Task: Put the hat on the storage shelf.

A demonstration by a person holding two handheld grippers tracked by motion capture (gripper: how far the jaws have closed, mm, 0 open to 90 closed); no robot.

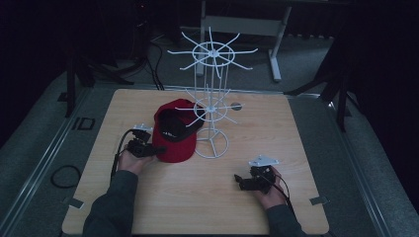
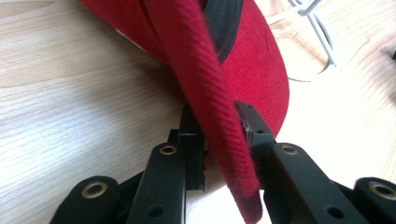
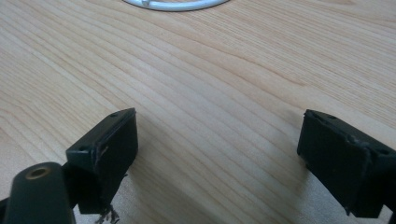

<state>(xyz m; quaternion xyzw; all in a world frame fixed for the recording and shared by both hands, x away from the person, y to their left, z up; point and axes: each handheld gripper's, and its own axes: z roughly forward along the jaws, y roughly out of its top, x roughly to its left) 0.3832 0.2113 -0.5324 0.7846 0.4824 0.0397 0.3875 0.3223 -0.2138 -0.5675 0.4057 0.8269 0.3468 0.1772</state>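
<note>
the red cap point(image 1: 173, 136) lies on the wooden table point(image 1: 207, 207), left of centre, its opening turned up so you see the dark lining and black sweatband inside. its right side sits just beside the round base of the white wire rack point(image 1: 211, 106), which stands upright near the middle of the table with two tiers of spoke-like hooks.

your left gripper point(image 1: 150, 148) is at the cap's left edge, held in your left hand point(image 1: 131, 160). in the left gripper view the cap point(image 2: 243, 65) fills the upper part of the frame, and a red ridged band of its edge runs down between the two black jaws, which are pressed in on it from either side. so your left gripper point(image 2: 219, 140) is pinching the cap's edge. the wire rack's base point(image 2: 322, 42) shows at the upper right of that view.

your right gripper point(image 1: 241, 180) rests low over the table toward the right front, in your right hand point(image 1: 269, 192), well apart from the cap and the rack. in the right gripper view its jaws stand spread wide, with bare wood grain point(image 3: 210, 93) between them and nothing held; your right gripper point(image 3: 217, 140) points toward the rack's base ring point(image 3: 175, 4) at the top edge.
</note>
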